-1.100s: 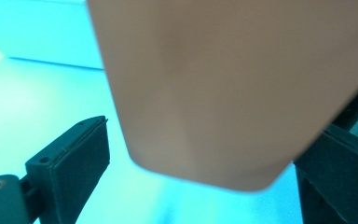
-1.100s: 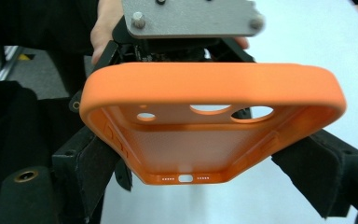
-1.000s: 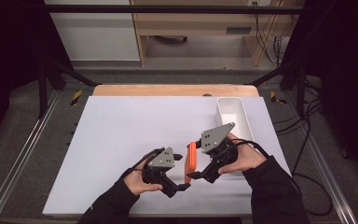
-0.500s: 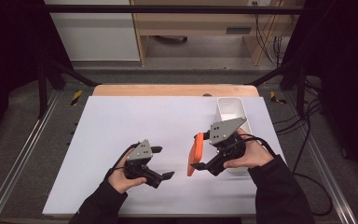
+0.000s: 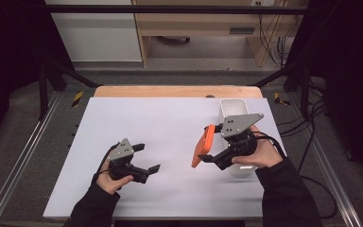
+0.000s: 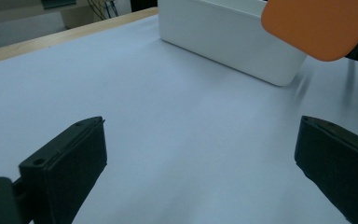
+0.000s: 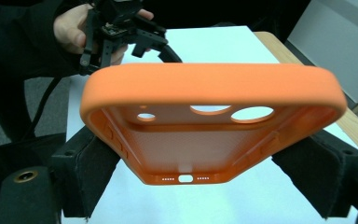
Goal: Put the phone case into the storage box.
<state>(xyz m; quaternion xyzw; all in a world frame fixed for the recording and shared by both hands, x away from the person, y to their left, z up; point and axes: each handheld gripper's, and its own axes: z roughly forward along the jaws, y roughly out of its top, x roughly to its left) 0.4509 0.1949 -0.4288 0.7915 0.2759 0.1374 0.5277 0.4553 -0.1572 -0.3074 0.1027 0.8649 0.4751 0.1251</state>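
An orange phone case [image 5: 202, 145] hangs above the white sheet at the right, tilted on edge. My right gripper [image 5: 209, 159] is shut on its lower end. In the right gripper view the case [image 7: 209, 121] shows its hollow inside and camera holes, and both pads press its sides at the port end, where my right gripper [image 7: 203, 165] holds it. My left gripper [image 5: 147, 157] rests low over the sheet at the front left, open and empty, well apart from the case. Its jaws [image 6: 205, 163] stand wide, with the case's corner [image 6: 321, 25] at the upper right.
A white rectangular bin [image 5: 234, 109] stands on the right side of the table, just behind the right hand, and it also sits beyond the left jaws [image 6: 228, 37]. The white sheet [image 5: 160, 118] covers a wooden tabletop. Metal rails run along both sides.
My left gripper has drawn away from the case to the left and now sits apart from it. The right gripper has lifted the case slightly and shifted it right.
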